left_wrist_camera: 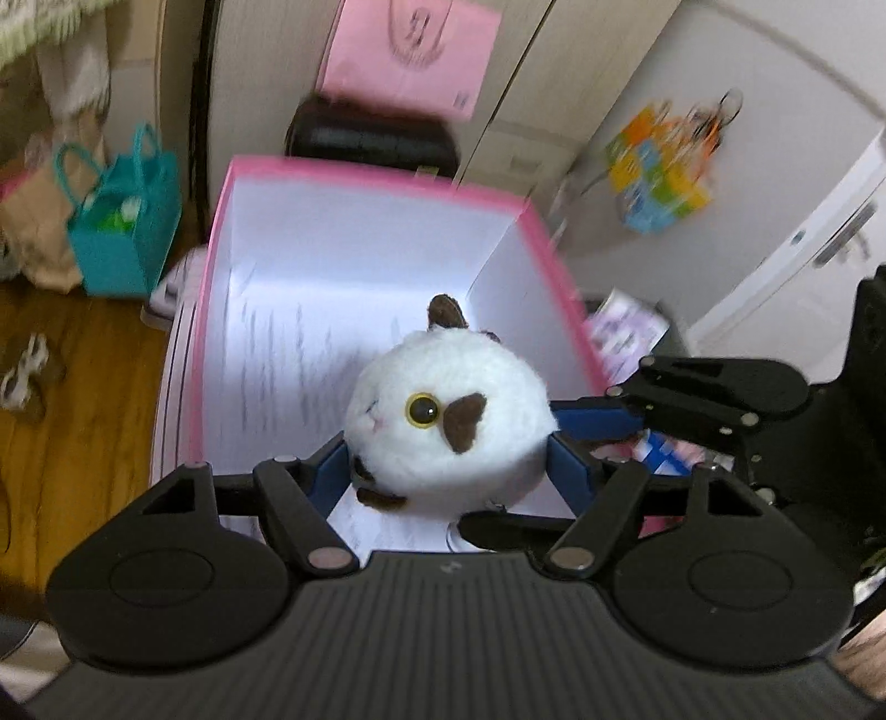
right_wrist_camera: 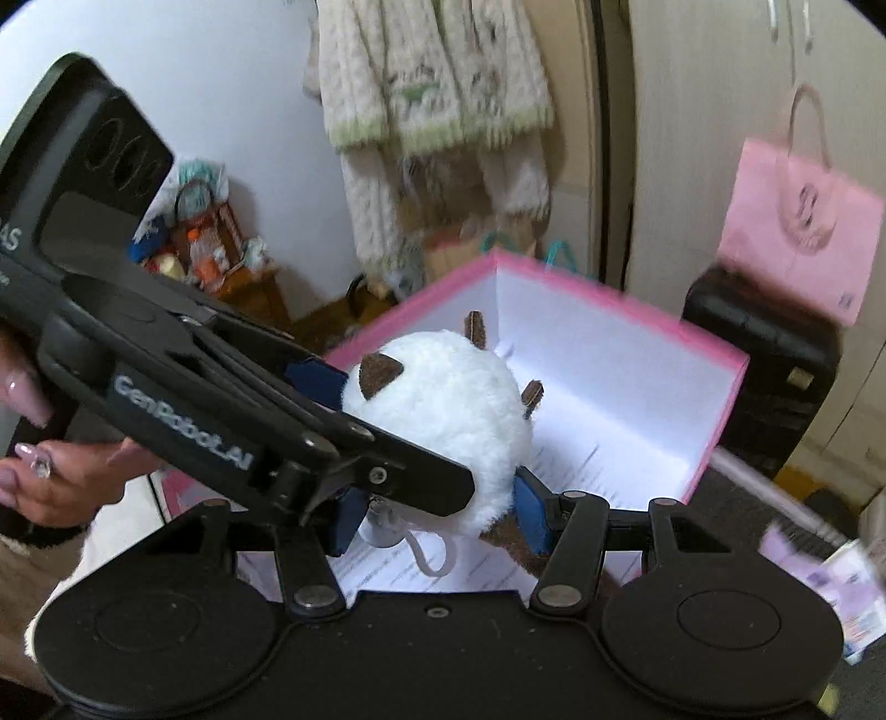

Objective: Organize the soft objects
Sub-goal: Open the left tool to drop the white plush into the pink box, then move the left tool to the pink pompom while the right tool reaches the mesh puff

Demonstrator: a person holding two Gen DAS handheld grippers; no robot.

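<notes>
A round white plush cat (left_wrist_camera: 443,421) with brown patches and a yellow eye hangs over an open pink-rimmed box (left_wrist_camera: 382,177) that is white inside, with printed paper on its floor. My left gripper (left_wrist_camera: 451,476) is shut on the plush, a blue pad pressing on each side. From the right, a blue finger (left_wrist_camera: 592,418) of the other gripper touches the toy's flank. In the right wrist view the plush cat (right_wrist_camera: 443,410) sits between the blue pads of my right gripper (right_wrist_camera: 440,515), also shut on it. The left gripper's body (right_wrist_camera: 232,410) crosses in front, held by a person's hand (right_wrist_camera: 50,476). The box (right_wrist_camera: 609,302) lies just beyond.
A teal gift bag (left_wrist_camera: 122,232) and paper bags stand on the wooden floor at left. Behind the box are a black case (left_wrist_camera: 371,133) and a pink paper bag (left_wrist_camera: 410,50). A knitted cardigan (right_wrist_camera: 437,83) hangs on the wall. Booklets (left_wrist_camera: 626,327) lie right of the box.
</notes>
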